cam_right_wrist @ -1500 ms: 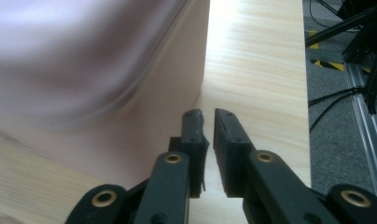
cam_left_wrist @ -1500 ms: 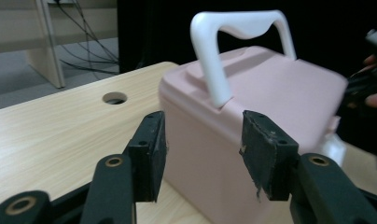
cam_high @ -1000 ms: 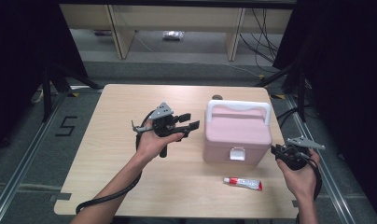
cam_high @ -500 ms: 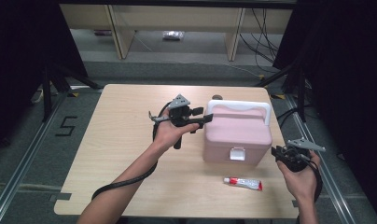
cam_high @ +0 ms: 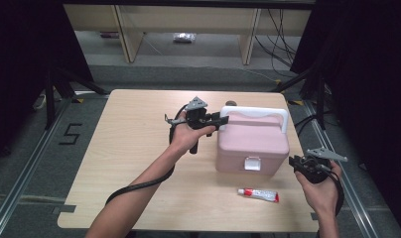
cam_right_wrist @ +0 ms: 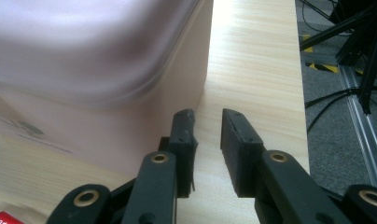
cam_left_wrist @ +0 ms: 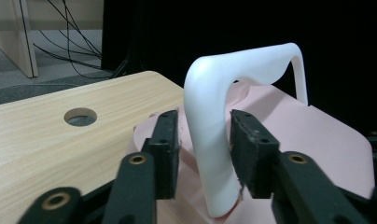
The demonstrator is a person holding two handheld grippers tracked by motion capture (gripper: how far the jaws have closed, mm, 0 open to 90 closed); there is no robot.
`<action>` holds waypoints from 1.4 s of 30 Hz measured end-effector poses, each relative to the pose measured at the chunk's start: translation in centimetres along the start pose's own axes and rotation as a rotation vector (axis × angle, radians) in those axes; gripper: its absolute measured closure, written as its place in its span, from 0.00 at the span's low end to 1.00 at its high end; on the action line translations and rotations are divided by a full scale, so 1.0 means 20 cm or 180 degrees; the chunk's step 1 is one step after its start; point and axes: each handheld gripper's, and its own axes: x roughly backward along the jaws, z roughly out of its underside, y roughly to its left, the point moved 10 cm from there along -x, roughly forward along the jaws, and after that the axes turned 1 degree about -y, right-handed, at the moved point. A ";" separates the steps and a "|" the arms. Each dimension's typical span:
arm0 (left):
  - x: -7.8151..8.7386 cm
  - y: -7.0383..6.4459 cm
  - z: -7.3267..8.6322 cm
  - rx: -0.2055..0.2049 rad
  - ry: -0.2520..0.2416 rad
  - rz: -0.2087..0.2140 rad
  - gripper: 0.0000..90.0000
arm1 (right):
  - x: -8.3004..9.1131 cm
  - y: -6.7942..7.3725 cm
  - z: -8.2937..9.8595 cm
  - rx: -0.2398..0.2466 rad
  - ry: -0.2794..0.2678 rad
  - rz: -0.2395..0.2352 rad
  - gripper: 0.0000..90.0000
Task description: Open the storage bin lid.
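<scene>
While the tube (cam_high: 258, 194) lies untouched near the front edge of the tabletop (cam_high: 114, 163), just in front of the pink box (cam_high: 253, 144), the right gripper (cam_high: 307, 166) is held low at the right edge, beside the box's side wall. Its jaws are seen parted by a narrow gap, with nothing between them. Farther in, toward the middle of the tabletop, the left gripper (cam_left_wrist: 203, 154) is brought to the box's white handle (cam_left_wrist: 242, 93); in the left gripper view the handle's near upright stands between the jaws, which are open around it and not yet pressed on. A grasp of the handle is judged to be the step in hand. Next, a firm closing on that upright is called for, before any lift or swing of the handle.
</scene>
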 end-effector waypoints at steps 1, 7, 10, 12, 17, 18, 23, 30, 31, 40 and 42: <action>0.00 0.00 0.00 0.0034 -0.0012 0.0015 0.74 | 0.00 -0.01 0.00 0.0078 0.0000 -0.0009 0.84; 0.01 -0.02 -0.02 0.0105 -0.0021 0.0022 0.82 | 0.02 0.00 -0.01 0.0116 -0.0031 0.0019 0.88; 0.01 -0.02 -0.02 0.0134 0.0012 0.0010 0.82 | 0.03 0.01 0.00 0.0109 -0.0038 0.0006 0.91; 0.00 -0.02 -0.03 0.0177 0.0020 0.0002 0.82 | 0.04 0.02 -0.01 0.0158 -0.0066 0.0001 0.95; 0.00 -0.02 -0.04 0.0269 0.0026 -0.0018 0.82 | 0.07 0.03 -0.01 0.0146 -0.0098 -0.0025 1.00; 0.00 -0.02 -0.05 0.0337 0.0026 -0.0022 0.82 | 0.09 0.05 -0.02 0.0015 -0.0116 -0.0010 1.00; 0.00 -0.02 -0.06 0.0414 0.0070 -0.0061 0.82 | 0.11 0.06 -0.03 0.0073 -0.0179 -0.0086 1.00; 0.00 -0.01 -0.07 0.0449 0.0085 -0.0069 0.82 | 0.14 0.10 -0.05 0.0013 -0.0245 -0.0130 1.00; 0.00 -0.01 -0.07 0.0461 0.0091 -0.0073 0.82 | 0.14 0.11 -0.06 0.0043 -0.0255 -0.0138 1.00; 0.00 -0.01 -0.09 0.0573 0.0101 -0.0044 0.82 | 0.15 0.13 -0.08 0.0131 -0.0305 -0.0147 1.00; 0.00 -0.01 -0.09 0.0594 0.0117 -0.0061 0.82 | 0.16 0.15 -0.09 0.0082 -0.0325 -0.0179 1.00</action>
